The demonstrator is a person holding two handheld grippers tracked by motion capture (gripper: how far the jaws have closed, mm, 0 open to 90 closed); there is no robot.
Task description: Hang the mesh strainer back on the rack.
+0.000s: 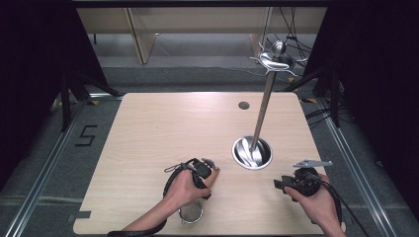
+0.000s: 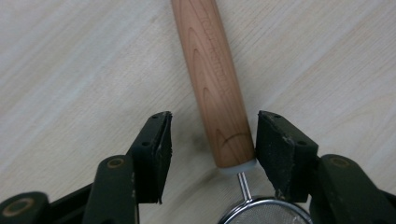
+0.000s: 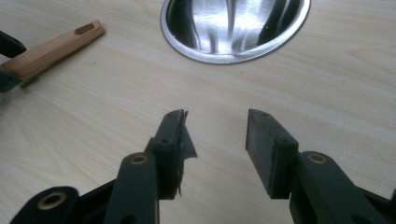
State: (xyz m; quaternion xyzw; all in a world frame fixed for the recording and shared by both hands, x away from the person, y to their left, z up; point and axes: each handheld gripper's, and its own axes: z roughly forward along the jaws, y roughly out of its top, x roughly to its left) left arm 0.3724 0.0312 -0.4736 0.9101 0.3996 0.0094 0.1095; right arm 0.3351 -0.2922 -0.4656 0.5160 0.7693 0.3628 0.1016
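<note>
**Ana:** Pale wood worktop [image 1: 148, 143] with dark floor round it. How do the left tongs [image 2: 210, 135] stand?

**Ben:** Released. The left gripper view shows the strainer's wooden handle [image 2: 212, 84] lying between the jaws, close against the pad [image 2: 275, 149] on that view's right, with a clear gap to the other pad. The handle lies flat on the wood and runs away from the tongs. Just behind the pads a thin wire joins it to the strainer's metal rim [image 2: 264, 210], at the bottom edge of that view.

**Ana:** And from above?

**Ben:** The left hand [image 1: 185, 190] holds the left tongs low over the worktop's near part. The mesh strainer [image 1: 190, 213] lies under that wrist, towards the near edge, and the handle tip pokes out beyond the tongs.

**Ana:** The right tongs [image 3: 215, 135]?

**Ben:** Also parted, nothing between the jaws, just bare wood under them. The right hand [image 1: 316, 197] holds them near the worktop's near right corner, well apart from the left tongs.

**Ana:** What lies beyond them?

**Ben:** Ahead of the right tongs, a round steel bowl [image 3: 236, 28] set in the worktop. To their left, farther off, the handle's end with its slot. From the bowl a metal pole [image 1: 262, 113] rises to a hooked rack top [image 1: 276, 59].
</note>
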